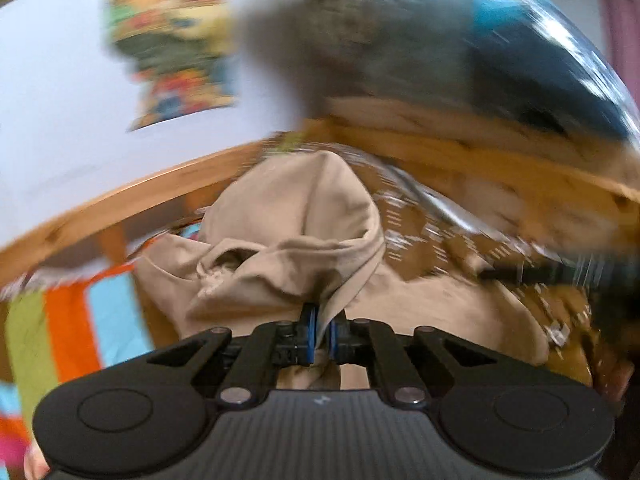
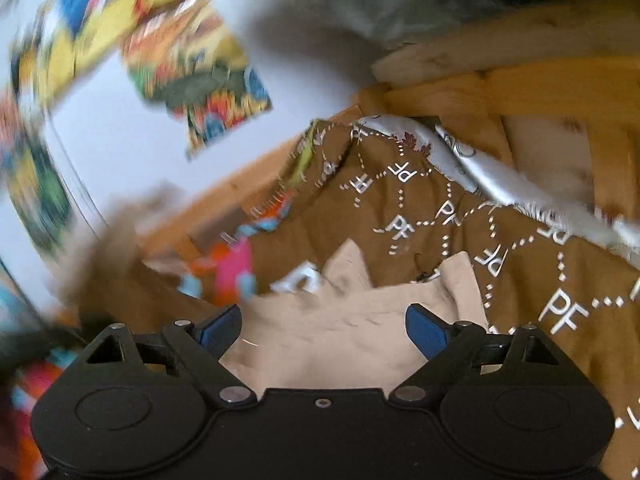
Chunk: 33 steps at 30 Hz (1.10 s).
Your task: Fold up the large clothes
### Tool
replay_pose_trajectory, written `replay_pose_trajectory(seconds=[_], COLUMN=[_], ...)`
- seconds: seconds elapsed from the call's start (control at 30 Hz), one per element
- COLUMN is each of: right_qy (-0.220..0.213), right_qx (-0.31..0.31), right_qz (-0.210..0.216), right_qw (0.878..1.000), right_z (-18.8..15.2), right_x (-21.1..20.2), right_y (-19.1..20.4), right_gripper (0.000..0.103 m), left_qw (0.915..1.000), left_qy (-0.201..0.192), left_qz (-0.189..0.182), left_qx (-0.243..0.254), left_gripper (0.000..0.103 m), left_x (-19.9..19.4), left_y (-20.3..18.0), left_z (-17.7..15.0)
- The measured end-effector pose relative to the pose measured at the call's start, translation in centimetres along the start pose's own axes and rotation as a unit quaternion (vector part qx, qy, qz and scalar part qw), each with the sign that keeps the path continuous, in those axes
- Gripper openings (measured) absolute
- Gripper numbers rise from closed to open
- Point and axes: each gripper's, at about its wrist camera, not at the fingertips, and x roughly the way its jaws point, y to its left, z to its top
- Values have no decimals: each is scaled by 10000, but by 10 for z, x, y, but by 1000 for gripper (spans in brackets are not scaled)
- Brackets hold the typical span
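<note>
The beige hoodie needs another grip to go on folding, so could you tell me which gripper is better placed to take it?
The right gripper: its fingers are open and empty just above the beige hoodie. The left gripper is already shut on a fold of it.

The left gripper (image 1: pixel 320 330) has a matte black body with a ribbed central panel bearing a small pale logo mark. A large round black housing, each with a raised inner disc, sits on either side. Black angular linkage arms with triangular cut-outs run forward from silver round-headed screws to the fingers, which carry blue pads (image 1: pixel 309 334). The right gripper (image 2: pixel 323 326) is built the same way: black body, two round housings, silver pivot screws, one small screw at the centre of its top edge, and blue ribbed pads (image 2: pixel 426 330) on black fingers. Part of a bare hand (image 1: pixel 34 462) shows at the left gripper's lower corner.
</note>
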Motion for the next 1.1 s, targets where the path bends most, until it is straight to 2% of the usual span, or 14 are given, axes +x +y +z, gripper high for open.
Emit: replay_pose_trajectory(seconds=[0.1, 0.3, 0.37, 0.43, 0.47, 0.5, 0.53, 0.6, 0.67, 0.73, 0.8, 0.87, 0.97, 1.1], right_qy=[208, 720, 655, 513, 443, 388, 275, 151, 38, -71, 103, 408, 787, 810], right_qx=[1136, 2926, 3228, 3319, 3285, 3165, 2901, 2278, 1360, 506, -191, -759, -995, -876], right_qz=[697, 1328, 1240, 1000, 903, 820, 663, 546, 216, -128, -506, -858, -1248, -1153], right_qw=[9909, 9442, 9360, 9366, 9391, 9443, 9543, 9721, 9905, 9986, 9985, 9926, 9840, 9861], right_z=[13, -6, -11, -12, -9, -8, -3, 4, 13, 16, 17, 12, -3, -2], right_x=[-11, 20, 26, 25, 24, 25, 24, 23, 18, 12, 13, 23, 42, 45], right_y=[-32, -92, -106, -116, -119, -118, -115, -103, -82, -63, -51, -48, -63, -73], right_gripper=[93, 89, 83, 60, 54, 43, 33, 27, 22, 20, 20, 20, 22, 27], left_qw=[9987, 9940, 9928, 9921, 9912, 9899, 9885, 9853, 9826, 9798, 9782, 9775, 9767, 9761], left_qy=[89, 177, 233, 239, 236, 235, 224, 181, 157, 120, 208, 340, 475, 384], left_qz=[-282, -984, -1090, -1132, -1204, -1299, -1386, -1530, -1621, -1778, -1875, -1858, -1750, -1723], left_qx=[427, 435, 436, 482, 500, 521, 557, 742, 892, 909, 869, 935, 1150, 1265], left_gripper=[6, 7, 7, 7, 8, 7, 8, 7, 7, 7, 8, 8, 9, 13], left_x=[18, 48, 52, 54, 55, 55, 54, 55, 57, 57, 65, 77, 93, 93], left_y=[-39, -88, -97, -100, -100, -100, -99, -101, -104, -107, -111, -117, -125, -126], left_z=[4, -20, -33, -43, -48, -52, -54, -56, -56, -59, -63, -71, -86, -89])
